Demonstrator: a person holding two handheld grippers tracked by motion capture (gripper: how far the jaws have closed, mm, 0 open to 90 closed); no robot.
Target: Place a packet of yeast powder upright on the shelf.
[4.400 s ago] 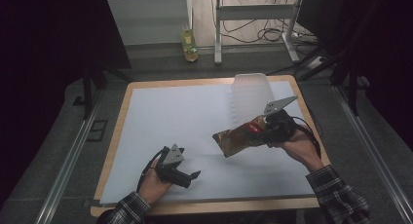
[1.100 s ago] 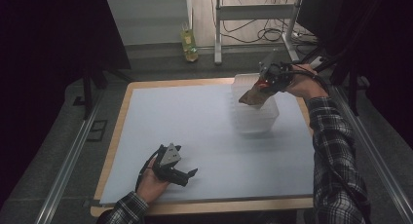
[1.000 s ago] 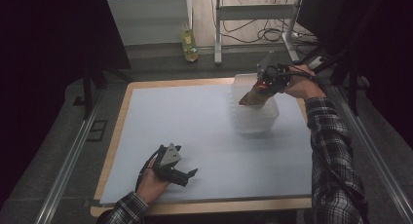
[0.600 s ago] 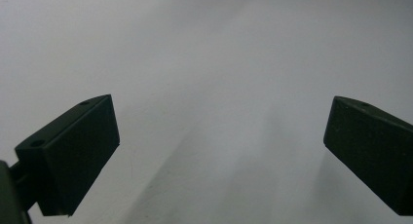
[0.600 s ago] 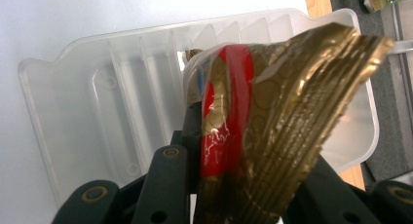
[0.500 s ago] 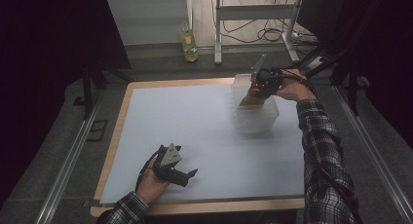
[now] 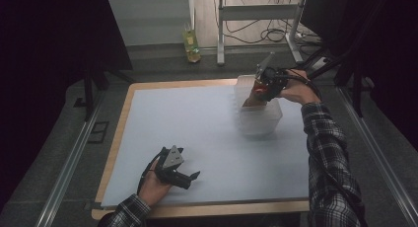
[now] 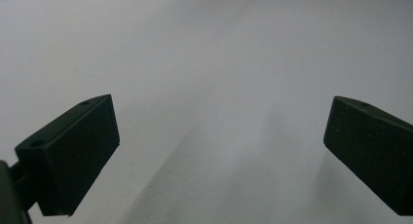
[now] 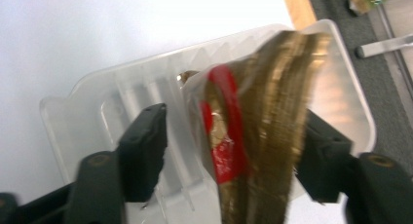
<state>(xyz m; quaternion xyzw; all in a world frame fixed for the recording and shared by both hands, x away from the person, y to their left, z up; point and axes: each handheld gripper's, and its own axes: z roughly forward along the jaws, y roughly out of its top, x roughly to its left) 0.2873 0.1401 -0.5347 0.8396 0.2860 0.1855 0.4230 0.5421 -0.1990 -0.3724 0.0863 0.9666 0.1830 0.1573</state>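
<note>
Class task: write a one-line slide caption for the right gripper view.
Right gripper, jaws just opened, releasing a gold-and-red packet into a clear plastic tub.

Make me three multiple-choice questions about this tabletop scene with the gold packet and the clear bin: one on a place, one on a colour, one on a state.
1. Where is the gold packet?
A. Flat on the white mat
B. Over the clear plastic bin, between the right gripper's jaws
C. By the left gripper

2. What colour is the band on the packet?
A. Blue
B. Green
C. Red

3. How do the left gripper's jaws stand?
A. Wide apart with nothing between them
B. Clamped on the packet
C. Shut on the bin's rim

Answers:
1 B: the right gripper has it above the bin.
2 C: a red band crosses the gold wrapper.
3 A: the left gripper has bare white mat between its jaws.
</note>
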